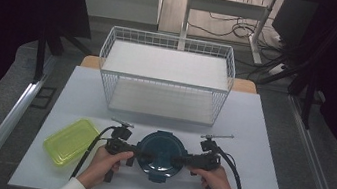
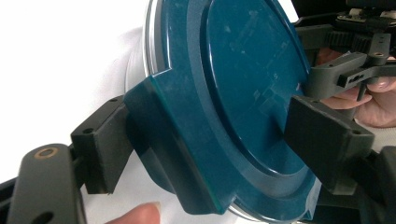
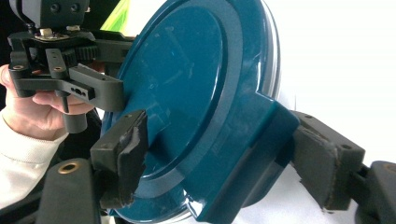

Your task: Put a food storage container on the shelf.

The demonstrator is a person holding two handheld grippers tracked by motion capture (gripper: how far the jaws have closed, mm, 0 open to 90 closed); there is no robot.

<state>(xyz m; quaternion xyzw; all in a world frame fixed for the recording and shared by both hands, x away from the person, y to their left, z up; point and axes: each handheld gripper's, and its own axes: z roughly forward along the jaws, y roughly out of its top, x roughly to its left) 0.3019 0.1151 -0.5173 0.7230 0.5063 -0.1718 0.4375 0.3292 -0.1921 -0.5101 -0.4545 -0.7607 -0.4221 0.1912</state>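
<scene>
A round container with a dark teal lid (image 1: 160, 153) stands near the front edge of the white table (image 1: 252, 132). My left gripper (image 1: 133, 154) is at its left side and my right gripper (image 1: 186, 161) at its right, both pointing inward. In the left gripper view the jaws of the left gripper (image 2: 217, 140) straddle a teal lid clasp (image 2: 159, 135); one pad touches the clasp's end and the other stands off over the lid. In the right gripper view the right gripper (image 3: 222, 158) straddles the opposite clasp (image 3: 252, 149) the same way.
A shallow yellow-green container (image 1: 71, 140) lies to the left of the round one. A white two-level wire basket (image 1: 166, 76) stands behind it at the table's far side. Dark floor and rails flank the table.
</scene>
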